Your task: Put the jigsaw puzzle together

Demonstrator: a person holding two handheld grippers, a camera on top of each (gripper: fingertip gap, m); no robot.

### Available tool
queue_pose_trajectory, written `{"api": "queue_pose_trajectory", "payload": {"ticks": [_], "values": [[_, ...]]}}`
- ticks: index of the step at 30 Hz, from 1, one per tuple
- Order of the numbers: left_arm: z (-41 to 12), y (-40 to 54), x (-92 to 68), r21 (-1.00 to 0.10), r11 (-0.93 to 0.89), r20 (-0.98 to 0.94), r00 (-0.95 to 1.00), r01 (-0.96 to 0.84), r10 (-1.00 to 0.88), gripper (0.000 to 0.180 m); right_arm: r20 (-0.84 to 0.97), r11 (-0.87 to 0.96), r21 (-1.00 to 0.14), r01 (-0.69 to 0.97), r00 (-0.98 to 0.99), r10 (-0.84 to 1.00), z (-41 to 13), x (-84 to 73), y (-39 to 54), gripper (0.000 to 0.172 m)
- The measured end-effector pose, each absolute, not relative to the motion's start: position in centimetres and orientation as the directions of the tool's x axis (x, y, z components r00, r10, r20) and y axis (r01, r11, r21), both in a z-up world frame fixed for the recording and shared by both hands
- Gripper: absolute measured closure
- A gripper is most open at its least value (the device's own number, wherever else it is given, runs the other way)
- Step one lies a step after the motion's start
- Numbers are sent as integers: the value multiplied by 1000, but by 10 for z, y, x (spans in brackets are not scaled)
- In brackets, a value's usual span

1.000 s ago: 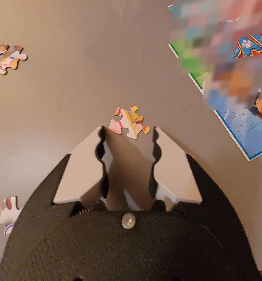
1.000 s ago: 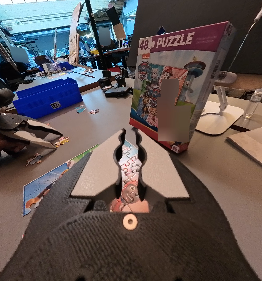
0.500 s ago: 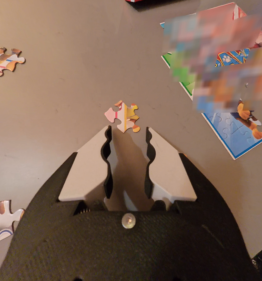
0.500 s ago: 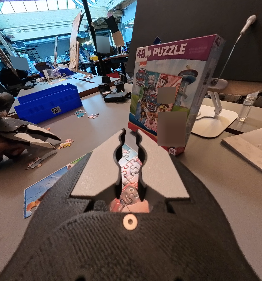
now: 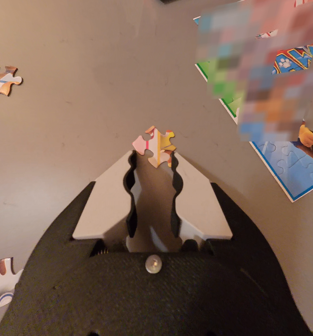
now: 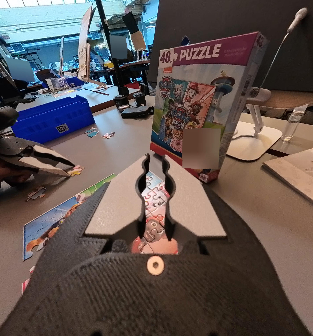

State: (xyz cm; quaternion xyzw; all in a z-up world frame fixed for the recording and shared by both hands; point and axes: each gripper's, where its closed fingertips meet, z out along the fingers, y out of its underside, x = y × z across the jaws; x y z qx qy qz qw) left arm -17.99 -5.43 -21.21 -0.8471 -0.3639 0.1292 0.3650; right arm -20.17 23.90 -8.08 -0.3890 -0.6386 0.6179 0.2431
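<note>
- Left gripper (image 5: 153, 154): jaws drawn in on a puzzle piece (image 5: 157, 145) coloured pink, white and yellow. The left fingertip touches its pink tab and the right fingertip its orange edge.
- The piece sits at the very tips, at 12 o'clock from the gripper body. It is tilted, with a shadow on the grey table (image 5: 79, 54) beneath it.
- Judgement: it is caught by its edges only, and thin card held this way may pivot or bow. A square, gentle squeeze would suit it.
- Around it: one loose piece (image 5: 3, 81) at 10 o'clock and another (image 5: 1, 280) at 8 o'clock, both well apart. The assembled puzzle (image 5: 288, 172) lies at 3 o'clock.
- Right gripper (image 6: 155, 158): a narrow gap between the jaws with nothing in it, held above the assembled puzzle.
- Right wrist view: the puzzle box (image 6: 206, 101) stands upright at 1 o'clock, and the blue bin (image 6: 52, 118) is at 10 o'clock.
</note>
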Motion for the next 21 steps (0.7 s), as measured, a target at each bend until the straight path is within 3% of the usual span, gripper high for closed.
{"api": "queue_pose_trajectory", "payload": {"ticks": [2,8,10,11,16,21], "values": [[-211,-55,-178,-714,-454,76,704,533,707,157,-167,-65,-979,193,-582,796,-79,-201,238,159],[-211,-54,-175,-716,-444,103,711,539,696,159,-148,-48,-982,182,-587,796,-77,-199,235,159],[-208,-53,-175,-728,-445,89,716,521,693,180,-145,-45,-982,182,-586,797,-77,-199,235,159],[-206,-53,-176,-739,-438,83,714,512,695,180,-145,-44,-982,182,-586,797,-77,-199,235,159],[-203,-53,-176,-748,-413,109,710,520,696,175,-144,-45,-983,180,-588,796,-76,-199,234,159],[-210,-55,-173,-715,-430,118,702,551,702,143,-142,-43,-983,179,-589,795,-76,-198,234,159]]}}
